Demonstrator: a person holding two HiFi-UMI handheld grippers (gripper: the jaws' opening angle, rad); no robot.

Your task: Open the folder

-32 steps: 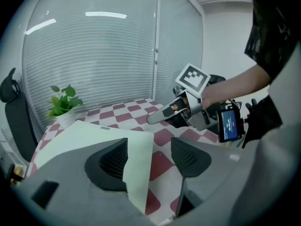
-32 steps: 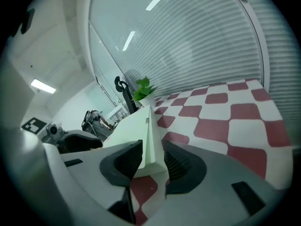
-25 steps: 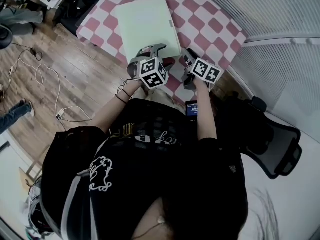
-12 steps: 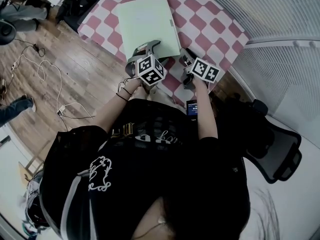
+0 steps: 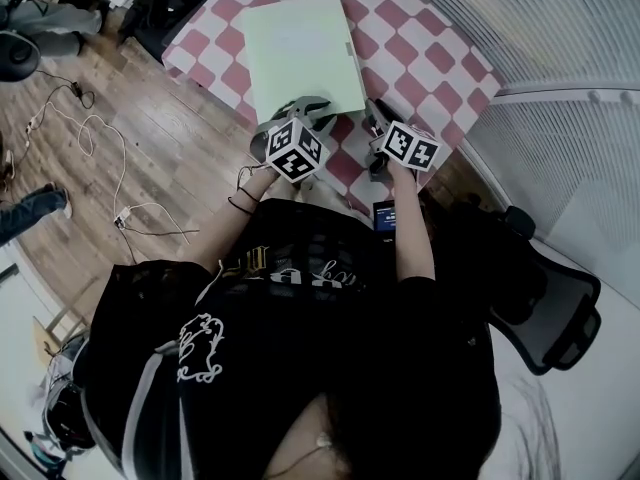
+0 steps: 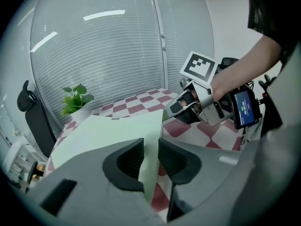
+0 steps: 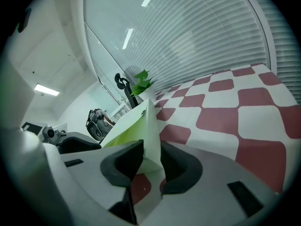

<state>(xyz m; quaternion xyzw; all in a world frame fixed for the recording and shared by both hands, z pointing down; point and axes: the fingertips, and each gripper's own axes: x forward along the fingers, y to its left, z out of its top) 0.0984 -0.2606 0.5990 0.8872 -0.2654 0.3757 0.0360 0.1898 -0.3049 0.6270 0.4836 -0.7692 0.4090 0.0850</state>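
Step in hand: securing the grip before opening. The pale green folder (image 5: 300, 53) lies closed on the red-and-white checked tablecloth (image 5: 425, 53) in the upper centre of the head view, with both grippers at its lower edge.

Left gripper (image 5: 306, 108): its jaws have just been closing. In its own view (image 6: 150, 147) they stand narrowly apart, with the folder's edge (image 6: 108, 131) between the pads and filling the gap. I judge this a pinch on that edge.

Right gripper (image 5: 375, 116): in its own view (image 7: 150, 159) the jaws are drawn in on the folder's corner (image 7: 134, 126), and the pads meet the sheet on both sides.

Next move, as judged: one gripper must hold the lower leaf down while the other lifts the top cover alone. If either grip takes both leaves, the folder will rise shut.

View differences: the head view gives the folder's full outline but hides the pads behind the marker cubes. Only the gripper views show pad contact. The left gripper view also shows the right gripper (image 6: 173, 114) side-on and a potted plant (image 6: 75, 100) at the table's far end.
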